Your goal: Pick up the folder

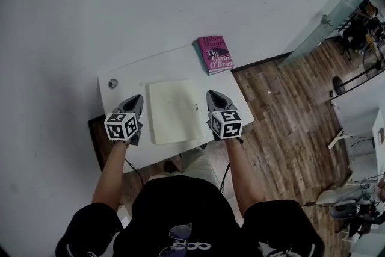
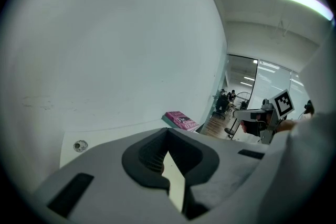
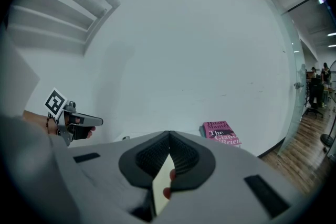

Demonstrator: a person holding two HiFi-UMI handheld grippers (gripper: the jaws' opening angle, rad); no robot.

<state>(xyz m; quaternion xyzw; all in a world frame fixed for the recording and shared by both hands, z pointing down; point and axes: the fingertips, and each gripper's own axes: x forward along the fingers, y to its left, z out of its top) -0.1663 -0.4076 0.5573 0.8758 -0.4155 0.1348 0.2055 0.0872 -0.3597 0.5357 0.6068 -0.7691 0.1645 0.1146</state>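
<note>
- Head view: the cream folder (image 1: pixel 174 111) lies flat and closed on the white table (image 1: pixel 174 63), right in front of the person and near the table's near edge.
- The left gripper (image 1: pixel 136 99) hangs just beside the folder's left edge and the right gripper (image 1: pixel 213 95) just beside its right edge. Both point away from the person, and neither grips the folder.
- A pink book (image 1: pixel 215 54) lies at the table's far right corner, well apart from the folder. A small round fitting (image 1: pixel 112 83) sits near the far left corner. A wooden floor (image 1: pixel 283 111) runs off to the right.
- Left gripper view: the left gripper's (image 2: pixel 167 131) jaws are pressed together at the tips with nothing pinched. A sliver of the folder (image 2: pixel 176 186) shows below through the gap behind the tips. The book (image 2: pixel 181 120) and the right gripper (image 2: pixel 237 113) lie beyond.
- Right gripper view: the right gripper's (image 3: pixel 169 135) jaws are likewise pressed together and empty, with a strip of folder (image 3: pixel 161 183) showing underneath. The book (image 3: pixel 220 132) lies ahead to the right, and the left gripper (image 3: pixel 97 121) is off to the left.
</note>
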